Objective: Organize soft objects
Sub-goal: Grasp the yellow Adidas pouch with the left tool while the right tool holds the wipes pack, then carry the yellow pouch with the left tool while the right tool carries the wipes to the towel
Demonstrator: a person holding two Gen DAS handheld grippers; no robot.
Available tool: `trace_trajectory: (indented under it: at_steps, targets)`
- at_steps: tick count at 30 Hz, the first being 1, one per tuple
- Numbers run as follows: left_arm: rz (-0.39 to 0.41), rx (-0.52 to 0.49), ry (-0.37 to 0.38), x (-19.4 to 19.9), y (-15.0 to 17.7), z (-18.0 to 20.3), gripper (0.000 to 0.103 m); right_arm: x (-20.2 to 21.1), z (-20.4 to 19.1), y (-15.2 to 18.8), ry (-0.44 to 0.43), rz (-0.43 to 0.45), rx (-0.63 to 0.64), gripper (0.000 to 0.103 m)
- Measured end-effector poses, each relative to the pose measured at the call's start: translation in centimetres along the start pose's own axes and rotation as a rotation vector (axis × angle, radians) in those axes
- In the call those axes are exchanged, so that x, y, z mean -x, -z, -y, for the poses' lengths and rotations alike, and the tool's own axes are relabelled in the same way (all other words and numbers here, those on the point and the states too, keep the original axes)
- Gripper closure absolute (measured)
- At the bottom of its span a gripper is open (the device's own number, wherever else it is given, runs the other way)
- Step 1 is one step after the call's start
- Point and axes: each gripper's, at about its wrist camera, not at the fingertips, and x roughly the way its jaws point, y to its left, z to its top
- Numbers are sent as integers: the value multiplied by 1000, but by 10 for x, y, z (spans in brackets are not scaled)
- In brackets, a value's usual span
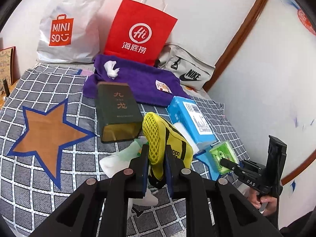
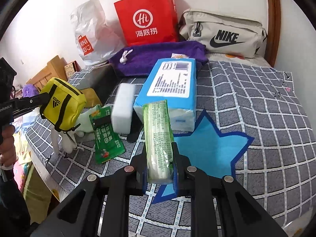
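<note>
While the yellow pouch (image 1: 167,148) is clamped in the closed left hand-held gripper (image 1: 157,158) and the green packet (image 2: 158,136) in the closed right hand-held gripper (image 2: 160,165), both just above the bed (image 2: 256,102), carrying towards the bags at 12 o'clock is judged next.

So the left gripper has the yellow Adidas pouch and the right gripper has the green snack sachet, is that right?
Not quite. The left gripper does hold the yellow Adidas pouch, but the right gripper is shut on the pale green tissue pack. The right wrist view shows the green snack sachet lying on the bed.
</note>
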Motion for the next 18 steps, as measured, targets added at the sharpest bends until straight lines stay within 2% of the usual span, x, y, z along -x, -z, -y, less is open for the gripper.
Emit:
trace_trajectory:
  at_steps: [6,18]
  targets:
    - [21,5,-37,6,-12,2,88,12,0,-13,4,28,5,84]
    - [56,41,-65,9,-51,-6,88,18,3,-61,23,68,15,84]
